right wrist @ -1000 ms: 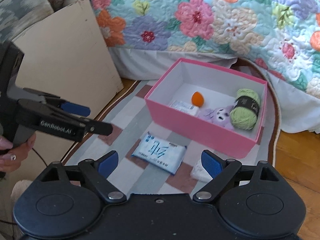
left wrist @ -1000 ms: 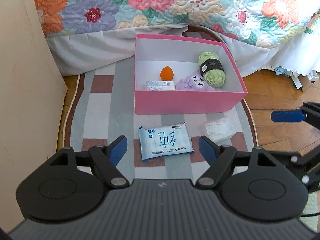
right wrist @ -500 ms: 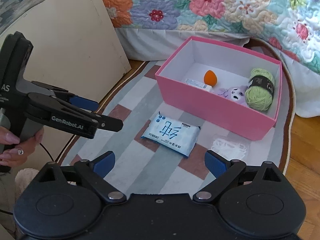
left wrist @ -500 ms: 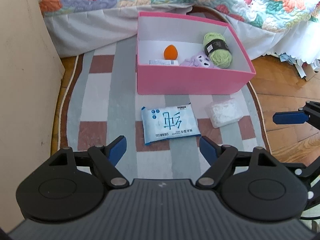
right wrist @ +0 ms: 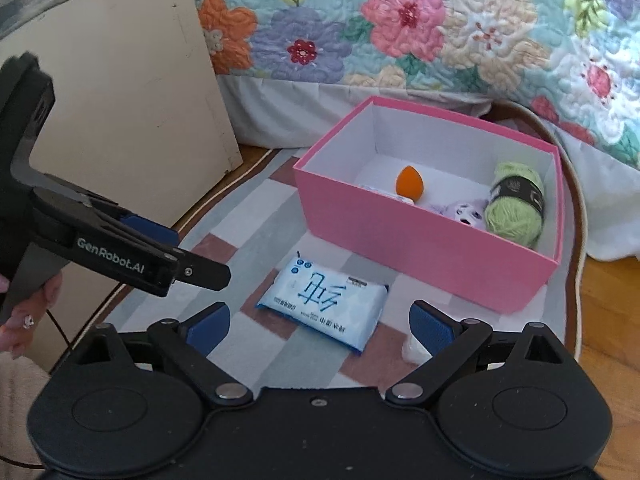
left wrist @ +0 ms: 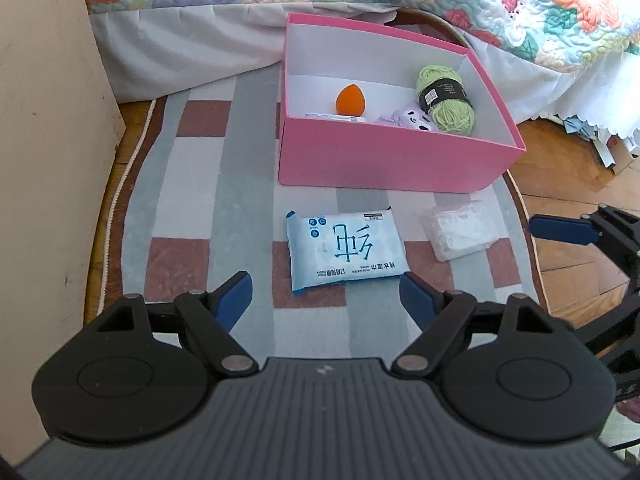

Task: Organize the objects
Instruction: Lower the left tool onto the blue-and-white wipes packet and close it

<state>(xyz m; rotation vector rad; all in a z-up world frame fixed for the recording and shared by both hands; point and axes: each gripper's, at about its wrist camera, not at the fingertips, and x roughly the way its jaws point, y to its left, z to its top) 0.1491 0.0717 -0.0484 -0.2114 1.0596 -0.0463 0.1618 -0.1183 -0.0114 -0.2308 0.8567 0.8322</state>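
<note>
A light-blue wipes pack [left wrist: 346, 250] lies flat on the striped rug [left wrist: 192, 200], just ahead of my open, empty left gripper [left wrist: 326, 300]. To its right is a small clear plastic packet [left wrist: 460, 230]. Behind them an open pink box [left wrist: 380, 164] holds an orange sponge [left wrist: 351, 100], green yarn [left wrist: 444, 100], a purple plush [left wrist: 408, 120] and a flat white pack. My right gripper [right wrist: 320, 326] hovers wide open over the wipes pack [right wrist: 324, 306], with nothing between its fingers. One of its fingers [right wrist: 432, 326] partly hides the clear packet [right wrist: 412, 350].
A bed with a floral quilt [right wrist: 400, 20] and white skirt stands behind the pink box [right wrist: 420, 240]. A beige panel [right wrist: 120, 120] rises at the left. A hand [right wrist: 24, 320] holds the left gripper [right wrist: 192, 258]. Wood floor [left wrist: 568, 168] lies right of the rug.
Both grippers have sunk toward the rug, so the wipes pack and clear packet look bigger and nearer. The right jaws stand slightly wider. No object has moved.
</note>
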